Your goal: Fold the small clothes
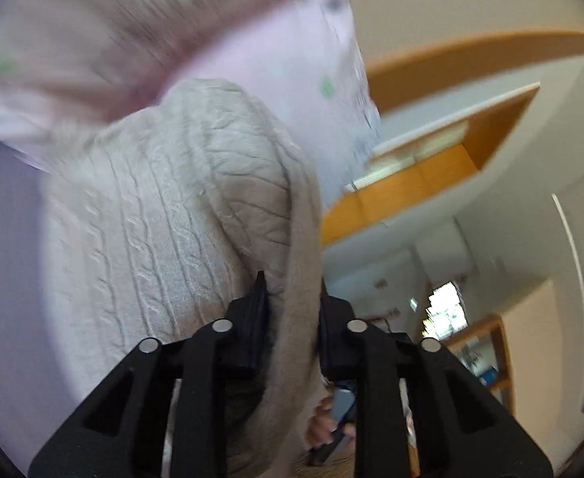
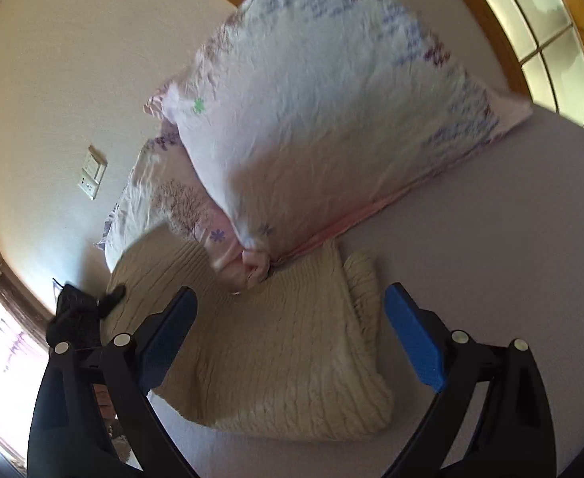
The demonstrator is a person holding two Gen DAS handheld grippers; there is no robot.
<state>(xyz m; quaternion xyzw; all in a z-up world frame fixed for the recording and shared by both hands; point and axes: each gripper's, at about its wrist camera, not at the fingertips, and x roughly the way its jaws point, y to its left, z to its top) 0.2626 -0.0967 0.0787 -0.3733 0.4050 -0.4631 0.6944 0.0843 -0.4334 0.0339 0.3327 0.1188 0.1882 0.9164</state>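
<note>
My left hand-held gripper [image 1: 290, 298] is pinched tight on a fold of the cream knit sweater [image 1: 180, 207]. The cloth runs right between its two black fingers [image 1: 252, 318] and hangs down past them at 6 o'clock. In this left view the sweater fills the middle and looks lifted and bunched. Behind it, at 12 o'clock, I see a blurry pink pillow [image 1: 252, 40]. At 3 o'clock there is a wooden door frame [image 1: 431, 175] and a room beyond. Only this view shows that.

My right hand-held gripper [image 2: 290, 334] is wide open and holds nothing. Its blue pads [image 2: 415, 342] stand well apart, one on each side of the sweater [image 2: 276, 342]. Only this view shows the whole sweater lying on the pale purple bed [image 2: 491, 259]. Its top edge touches the flowered pillow [image 2: 331, 99] at 12 o'clock. A second pillow [image 2: 160, 199] sits at 10 o'clock. A wall switch [image 2: 92, 173] is at 9 o'clock, a window [image 2: 531, 32] at 2 o'clock, and my other gripper [image 2: 80, 314], dark, meets the sweater's edge at 8 o'clock.
</note>
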